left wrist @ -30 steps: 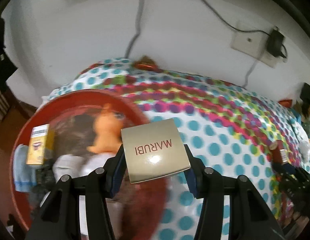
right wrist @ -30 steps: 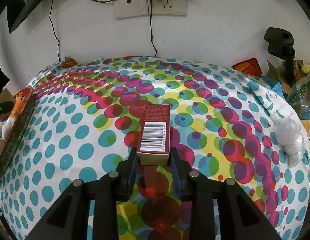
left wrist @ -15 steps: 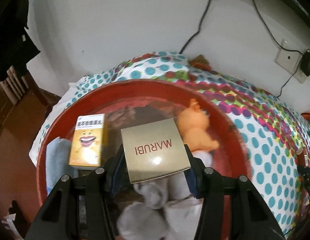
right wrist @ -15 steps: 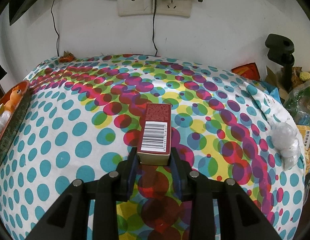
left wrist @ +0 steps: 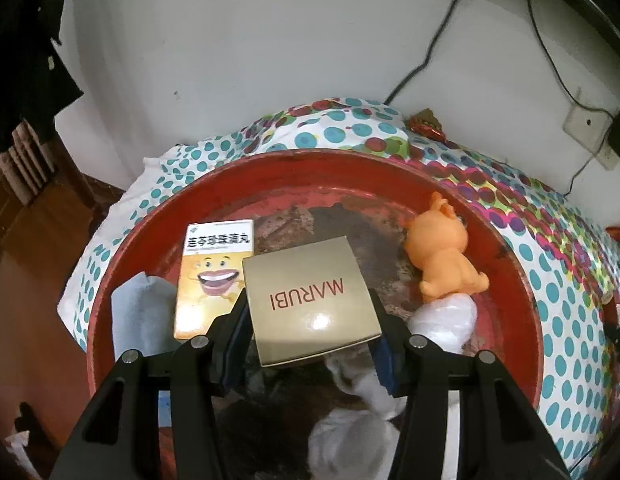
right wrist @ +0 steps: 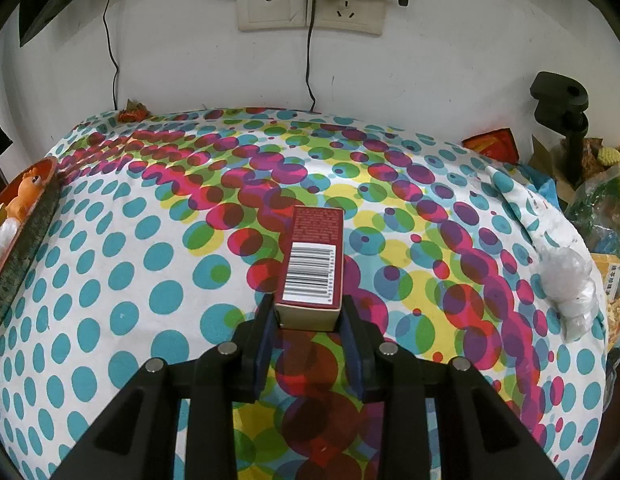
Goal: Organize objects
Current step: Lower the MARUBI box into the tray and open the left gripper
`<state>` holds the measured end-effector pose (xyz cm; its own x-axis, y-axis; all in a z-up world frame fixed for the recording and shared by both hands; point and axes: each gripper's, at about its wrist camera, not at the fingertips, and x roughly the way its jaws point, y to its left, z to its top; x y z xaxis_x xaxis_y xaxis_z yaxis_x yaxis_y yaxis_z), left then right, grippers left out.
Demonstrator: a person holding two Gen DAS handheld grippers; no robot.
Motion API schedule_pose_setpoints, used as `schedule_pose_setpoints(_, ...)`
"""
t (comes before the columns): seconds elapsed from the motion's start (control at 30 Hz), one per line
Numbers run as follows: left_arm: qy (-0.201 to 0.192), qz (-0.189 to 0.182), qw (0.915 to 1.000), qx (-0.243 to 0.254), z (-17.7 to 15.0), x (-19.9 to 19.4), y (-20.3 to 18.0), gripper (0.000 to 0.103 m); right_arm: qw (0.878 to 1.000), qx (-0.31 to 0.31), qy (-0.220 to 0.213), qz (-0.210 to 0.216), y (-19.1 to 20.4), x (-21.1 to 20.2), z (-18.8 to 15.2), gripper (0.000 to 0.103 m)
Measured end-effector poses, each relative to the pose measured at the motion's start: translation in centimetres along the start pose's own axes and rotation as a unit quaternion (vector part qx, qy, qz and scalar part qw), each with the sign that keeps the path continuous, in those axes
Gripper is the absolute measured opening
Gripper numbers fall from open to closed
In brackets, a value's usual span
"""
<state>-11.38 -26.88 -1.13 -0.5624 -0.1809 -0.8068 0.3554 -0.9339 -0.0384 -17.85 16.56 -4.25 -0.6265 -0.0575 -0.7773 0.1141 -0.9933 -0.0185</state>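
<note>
- while we hold the gold marubi box (left wrist: 312, 306) clamped between the pads of the left gripper (left wrist: 310, 334), it hangs over the middle of the red basin (left wrist: 526, 280), so we judge the step in hand to be dropping this box in with the rest.
- already lying in the basin are a yellow medicine box with a cartoon mouth (left wrist: 212, 276), an orange toy figure (left wrist: 444, 262), a grey cloth (left wrist: 140, 316) and crumpled white plastic bags (left wrist: 446, 320).
- our right gripper (right wrist: 308, 330) is narrow and pinched on a dark red carton with a barcode (right wrist: 314, 266), held above the polka-dot tablecloth (right wrist: 130, 280), well apart from the basin at the left edge of that view.
- next, we think, the left jaws need to part over a bare patch between the medicine box and the toy, low enough that the box lands flat.
- then the red carton probably has to travel left to the basin too.
</note>
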Motion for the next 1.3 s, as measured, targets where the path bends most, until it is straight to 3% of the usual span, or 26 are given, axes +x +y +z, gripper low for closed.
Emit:
schedule_pose_setpoints(0.27,0.002,0.002,0.9999,-0.012,-0.5,0.9,2.0,0.05,1.0,0.0,0.0,-0.005,0.1,0.0,0.0,0.032)
schedule_pose_setpoints(0.37,0.002,0.006,0.9999,-0.011,-0.7,0.8,2.2,0.06,1.0,-0.001,0.0,-0.006,0.3,0.0,0.1,0.032)
schedule_pose_setpoints(0.43,0.0,0.009,0.9999,-0.012,-0.9,0.6,2.2,0.073,1.0,-0.001,0.0,-0.007,0.5,0.0,0.1,0.032)
schedule_pose_setpoints(0.53,-0.004,0.008,0.9997,-0.023,-1.4,0.1,2.5,0.081,1.0,-0.003,0.0,-0.01,0.3,0.0,-0.1,0.032)
schedule_pose_setpoints(0.67,-0.005,0.005,0.9992,-0.039,-2.2,-1.2,2.9,0.084,1.0,-0.003,0.0,-0.01,0.6,0.0,-0.1,0.032)
schedule_pose_setpoints(0.9,-0.033,0.038,0.9987,-0.009,-4.3,-4.7,1.8,0.098,1.0,0.0,0.0,-0.012,1.1,0.1,0.2,0.031)
schedule_pose_setpoints(1.07,-0.053,0.057,0.9968,0.019,-5.6,-6.5,0.7,0.101,1.0,0.011,-0.004,-0.019,0.9,-0.2,0.1,0.031)
schedule_pose_setpoints(1.3,-0.044,0.043,0.9976,0.031,-7.3,-6.9,-0.2,0.103,1.0,-0.006,-0.019,0.0,3.0,-2.1,1.0,0.03)
